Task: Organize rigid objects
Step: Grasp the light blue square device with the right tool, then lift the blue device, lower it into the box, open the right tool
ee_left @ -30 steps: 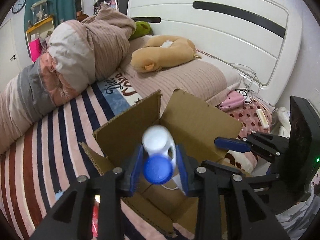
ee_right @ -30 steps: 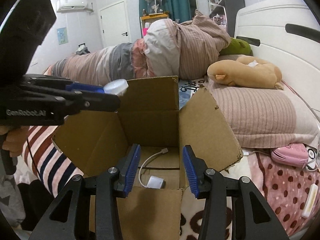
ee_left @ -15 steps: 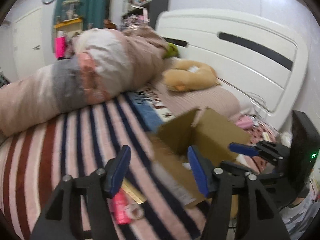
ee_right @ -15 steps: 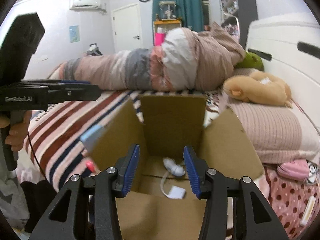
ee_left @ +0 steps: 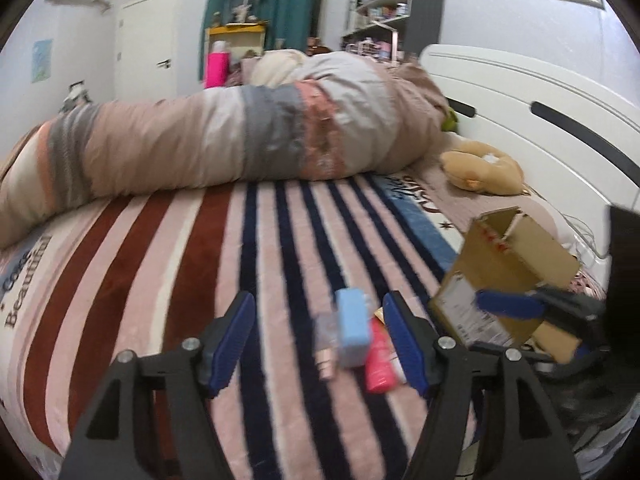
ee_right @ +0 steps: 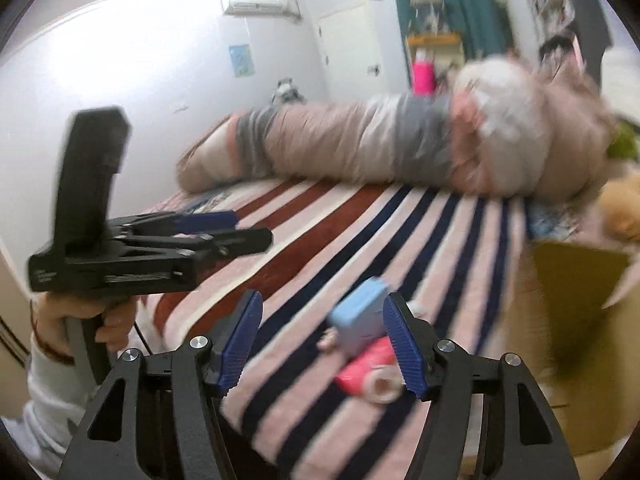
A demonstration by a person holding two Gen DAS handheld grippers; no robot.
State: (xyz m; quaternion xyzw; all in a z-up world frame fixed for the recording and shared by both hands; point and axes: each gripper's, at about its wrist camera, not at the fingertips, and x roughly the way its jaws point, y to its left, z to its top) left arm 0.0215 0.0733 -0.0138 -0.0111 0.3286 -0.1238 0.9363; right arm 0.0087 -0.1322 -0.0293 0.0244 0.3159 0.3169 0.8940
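Note:
A light blue box (ee_left: 353,332) lies on the striped blanket, with a red tube (ee_left: 380,366) and a small clear-and-pink item (ee_left: 325,346) beside it. My left gripper (ee_left: 320,340) is open and empty, its jaws wide on either side of the blue box. My right gripper (ee_right: 322,344) is open and empty above the same blue box (ee_right: 360,320), the red tube (ee_right: 364,364) and a tape roll (ee_right: 382,386). The open cardboard box (ee_left: 508,272) stands to the right; it also shows blurred in the right wrist view (ee_right: 580,320).
A rolled duvet (ee_left: 240,140) lies across the far side of the bed. A tan plush toy (ee_left: 480,168) rests by the white headboard (ee_left: 540,112). The left gripper body (ee_right: 140,248) shows at the left of the right wrist view.
My left gripper let the white bottle with the blue cap go into the cardboard box and opened. Both grippers have swung left from the box to the items on the blanket.

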